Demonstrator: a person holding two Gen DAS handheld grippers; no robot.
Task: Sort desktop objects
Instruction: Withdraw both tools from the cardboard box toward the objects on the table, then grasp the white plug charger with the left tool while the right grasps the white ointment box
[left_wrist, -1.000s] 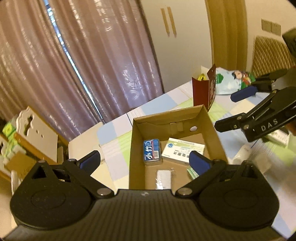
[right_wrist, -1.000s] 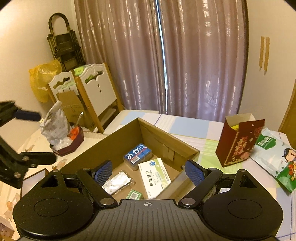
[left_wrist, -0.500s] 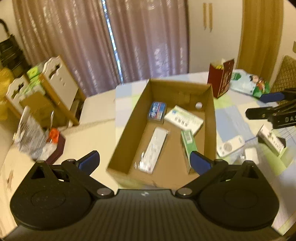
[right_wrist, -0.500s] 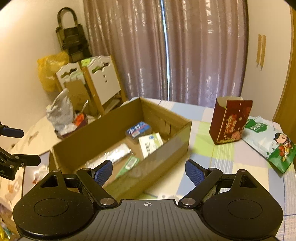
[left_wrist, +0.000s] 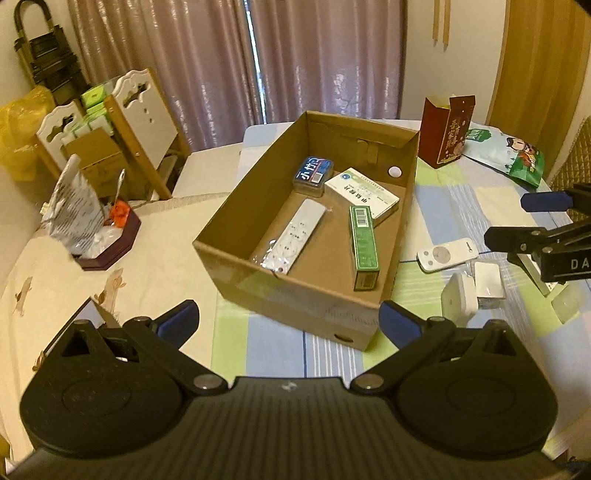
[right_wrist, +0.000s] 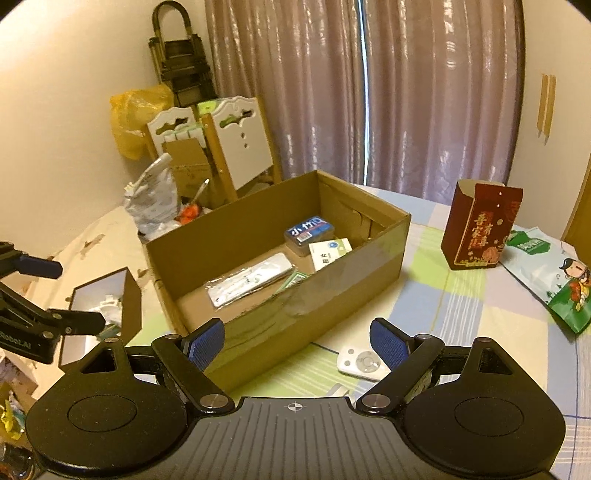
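Note:
An open cardboard box (left_wrist: 236, 254) (right_wrist: 332, 273) sits mid-table. Inside lie a wrapped white remote (left_wrist: 295, 234) (right_wrist: 251, 278), a green carton (left_wrist: 364, 245), a white medicine box (left_wrist: 364, 192) (right_wrist: 328, 251) and a blue case (left_wrist: 312, 173) (right_wrist: 308, 230). Right of the box on the checked cloth lie a small white remote (left_wrist: 445, 254) (right_wrist: 364, 363) and white adapters (left_wrist: 460, 299). My left gripper (left_wrist: 288, 325) is open and empty, before the box's near wall. My right gripper (right_wrist: 297, 338) is open and empty too, with the small remote just inside its right finger's line.
A dark red paper carton (left_wrist: 448, 131) (right_wrist: 480, 225) and a green snack bag (left_wrist: 513, 155) (right_wrist: 557, 273) lie beyond the box at right. A dark tray with a foil bag (left_wrist: 107, 243) and a dark open box (right_wrist: 107, 306) stand at left. White chairs (left_wrist: 144, 122) stand off the table.
Both grippers pulled back from over the box toward the near table edge; the left view rolled level. The box now lies wholly in front of them. Jaws stayed open.

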